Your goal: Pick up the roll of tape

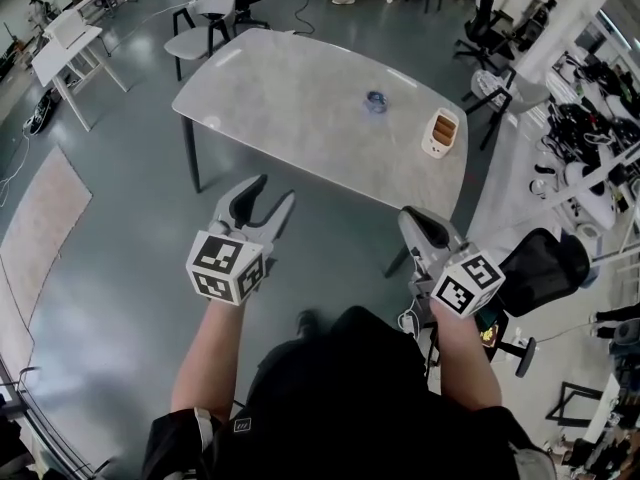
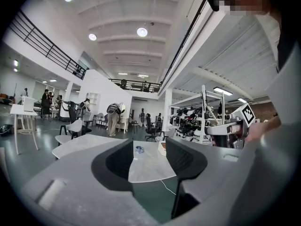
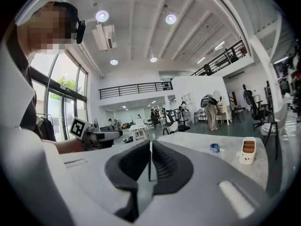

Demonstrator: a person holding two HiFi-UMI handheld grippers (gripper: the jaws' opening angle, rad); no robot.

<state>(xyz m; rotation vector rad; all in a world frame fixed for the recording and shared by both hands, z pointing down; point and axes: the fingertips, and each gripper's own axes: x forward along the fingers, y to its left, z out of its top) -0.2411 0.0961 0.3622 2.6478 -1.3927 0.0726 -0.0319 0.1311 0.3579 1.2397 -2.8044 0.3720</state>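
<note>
The roll of tape [image 1: 375, 101] is small and blue and lies on the far part of a pale marble table [image 1: 300, 108]. Both grippers hang in the air short of the table's near edge, well away from the roll. My left gripper [image 1: 277, 190] is open and holds nothing; in its own view the tape [image 2: 139, 149] shows far off between the jaws [image 2: 149, 143]. My right gripper [image 1: 412, 218] is shut and empty. In the right gripper view, the tape [image 3: 214, 148] lies to the right of the closed jaws [image 3: 150, 146].
A white holder with orange slots [image 1: 440, 133] stands on the table right of the tape. White chairs [image 1: 205, 23] stand behind the table and a black office chair [image 1: 540, 263] is at my right. Shelves of gear [image 1: 590, 138] line the right side; grey floor lies below.
</note>
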